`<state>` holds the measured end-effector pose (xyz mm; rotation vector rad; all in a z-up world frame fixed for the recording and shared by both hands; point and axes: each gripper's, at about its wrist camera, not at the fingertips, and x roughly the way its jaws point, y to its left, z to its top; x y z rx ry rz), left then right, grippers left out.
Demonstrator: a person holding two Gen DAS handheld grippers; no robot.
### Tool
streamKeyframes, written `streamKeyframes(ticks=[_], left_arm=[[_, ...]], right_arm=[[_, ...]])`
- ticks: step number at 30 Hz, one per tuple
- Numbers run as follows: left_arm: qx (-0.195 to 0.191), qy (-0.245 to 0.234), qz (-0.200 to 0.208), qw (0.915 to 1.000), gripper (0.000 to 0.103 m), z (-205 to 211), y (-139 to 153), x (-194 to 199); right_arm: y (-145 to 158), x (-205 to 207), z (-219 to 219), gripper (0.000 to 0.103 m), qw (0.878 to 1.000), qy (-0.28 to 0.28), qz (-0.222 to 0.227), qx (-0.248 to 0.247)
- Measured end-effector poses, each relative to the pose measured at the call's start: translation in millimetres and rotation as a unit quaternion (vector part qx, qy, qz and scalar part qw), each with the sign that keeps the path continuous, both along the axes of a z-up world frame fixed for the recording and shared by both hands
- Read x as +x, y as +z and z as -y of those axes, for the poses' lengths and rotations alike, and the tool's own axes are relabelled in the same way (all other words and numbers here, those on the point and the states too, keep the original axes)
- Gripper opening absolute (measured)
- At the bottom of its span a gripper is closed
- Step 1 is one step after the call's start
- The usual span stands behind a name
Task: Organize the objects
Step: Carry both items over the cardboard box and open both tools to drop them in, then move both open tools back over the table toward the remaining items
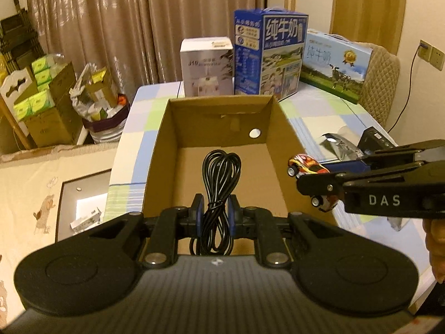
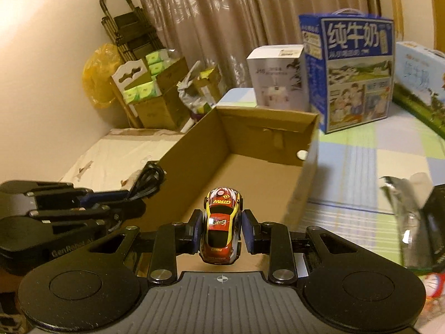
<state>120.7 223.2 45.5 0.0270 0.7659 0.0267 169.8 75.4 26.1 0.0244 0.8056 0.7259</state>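
Observation:
An open cardboard box (image 1: 222, 117) stands on the checked tablecloth with nothing lying on its floor. My left gripper (image 1: 215, 211) is shut on a coiled black cable (image 1: 221, 164), which hangs over the box's near end. In the left wrist view my right gripper (image 1: 314, 178) comes in from the right, level with the box's right wall, shut on a small red and yellow toy car (image 1: 307, 164). The right wrist view shows that car (image 2: 221, 228) pinched between the blue pads of the right gripper (image 2: 221, 229), above the box (image 2: 267, 142). Left of it is the left gripper (image 2: 130, 200) with the cable (image 2: 150, 178).
Behind the box stand a white carton (image 1: 207, 66), a tall blue milk carton (image 1: 271, 55) and a light blue milk case (image 1: 336, 64). A clear plastic pack (image 1: 339, 144) and a black item (image 1: 374, 139) lie right of the box. Tissue boxes (image 1: 36, 94) crowd the floor at left.

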Motion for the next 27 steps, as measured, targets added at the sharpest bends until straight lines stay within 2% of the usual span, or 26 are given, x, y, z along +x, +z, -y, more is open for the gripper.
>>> streamKeyframes(ticks=[3,4,7,12,14,18,22,25,27], left_arm=[[-0.007,0.004,-0.004,1.0000,0.020,-7.2,-9.9,4.0],[-0.008,0.008,-0.001,0.9999,0.030,-10.4,-11.8,5.7],[-0.016,0.017,0.006,0.9997,0.031,-19.4,-11.9,5.8],[-0.024,0.032,0.026,0.9989,0.032,-24.5,-1.2,-10.6],[-0.025,0.037,0.033,0.9984,0.038,-20.2,5.2,-20.3],[-0.034,0.035,0.047,0.9977,0.042,-5.6,17.3,-41.1],[-0.050,0.029,0.053,0.9969,0.057,17.6,24.2,-61.0],[-0.057,0.017,0.060,0.9965,0.062,40.8,27.2,-74.6],[-0.060,0.005,0.065,0.9961,0.070,57.7,28.4,-82.3]], right_arm=[[-4.9,3.2,-5.8,0.030,1.000,-0.001,0.004,0.007],[-5.7,4.2,-5.0,0.039,1.000,-0.006,0.004,0.010],[-1.4,2.0,3.5,0.049,0.999,-0.023,0.020,0.017],[8.2,-9.9,27.7,0.050,0.998,-0.047,0.025,0.024],[12.1,-20.3,41.3,0.050,0.998,-0.059,0.022,0.027],[12.2,-47.2,75.4,0.051,0.996,-0.086,0.015,0.030],[6.9,-80.9,109.3,0.051,0.994,-0.105,0.009,0.015],[-0.7,-106.1,133.9,0.051,0.993,-0.117,0.007,0.001],[-5.1,-121.7,151.1,0.051,0.992,-0.128,0.011,-0.011]])
